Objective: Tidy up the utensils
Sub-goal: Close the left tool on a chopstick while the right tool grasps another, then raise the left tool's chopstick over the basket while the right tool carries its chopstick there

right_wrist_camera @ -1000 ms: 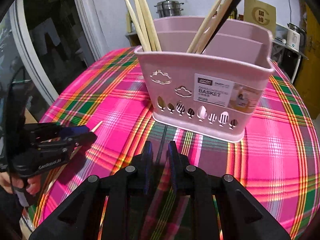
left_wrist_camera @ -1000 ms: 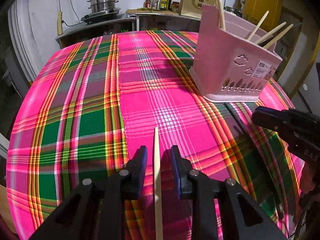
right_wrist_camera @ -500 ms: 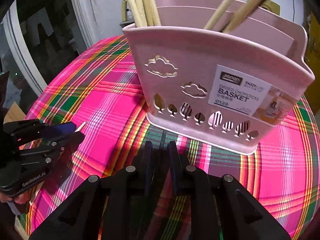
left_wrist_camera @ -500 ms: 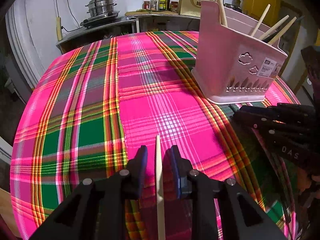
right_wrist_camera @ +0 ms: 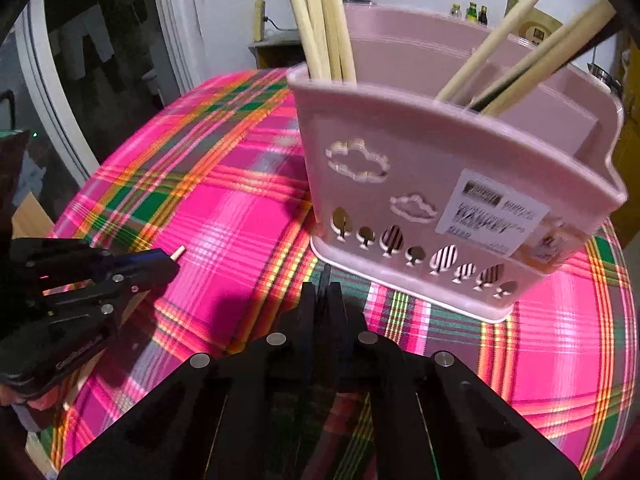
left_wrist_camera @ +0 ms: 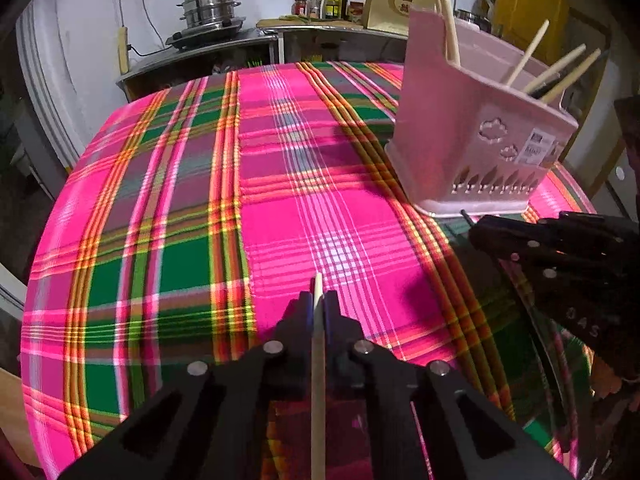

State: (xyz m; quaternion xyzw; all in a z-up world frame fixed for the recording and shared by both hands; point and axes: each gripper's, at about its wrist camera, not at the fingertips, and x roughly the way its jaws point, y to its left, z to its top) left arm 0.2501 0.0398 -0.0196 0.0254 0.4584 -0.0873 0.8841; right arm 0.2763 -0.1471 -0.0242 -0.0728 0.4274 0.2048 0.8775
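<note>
Right wrist, basket (right_wrist_camera: 440, 152) label (right_wrist_camera: 492, 212) "BASKET"

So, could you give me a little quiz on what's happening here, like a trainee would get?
1. True or false: the left gripper is shut on a pale wooden chopstick.
2. The other chopstick, in the right gripper, is: A pale, B dark, C red?
3. Fill in: the pink chopstick basket stands on a plaid ____.

Key: 1 true; 2 B; 3 tablecloth.
</note>
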